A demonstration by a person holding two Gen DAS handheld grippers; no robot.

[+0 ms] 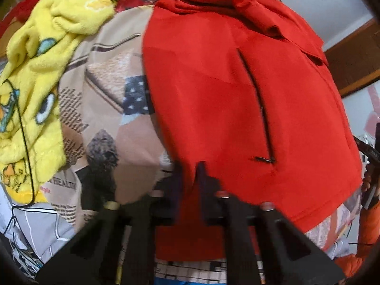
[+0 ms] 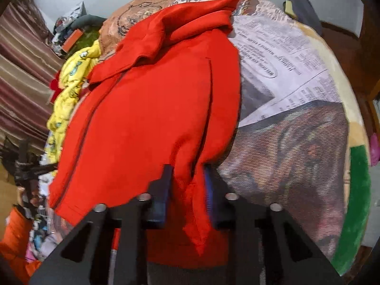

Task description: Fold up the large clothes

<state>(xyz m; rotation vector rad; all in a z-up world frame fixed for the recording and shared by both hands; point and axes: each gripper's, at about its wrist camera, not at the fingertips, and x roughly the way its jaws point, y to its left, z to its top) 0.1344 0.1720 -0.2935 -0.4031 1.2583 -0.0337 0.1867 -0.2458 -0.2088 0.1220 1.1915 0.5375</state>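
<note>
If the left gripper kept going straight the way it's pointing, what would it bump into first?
The red jacket: its hem is already pinched in the left gripper. Just beneath lies the printed blanket, though depth is hard to judge.

Each gripper, the left gripper (image 1: 191, 178) and the right gripper (image 2: 187, 178), comprised matte black angular finger frames with triangular cut-outs, four silver-capped pins, and dark blue pads (image 2: 163, 190), and the person wore an orange sleeve (image 2: 14, 237).

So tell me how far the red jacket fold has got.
Done: the red jacket lies spread on the printed bedspread, sleeve laid over its top. In hand: left gripper and right gripper each pinch the near hem. Left: the fold itself; the yellow fleece garment waits untouched.
</note>
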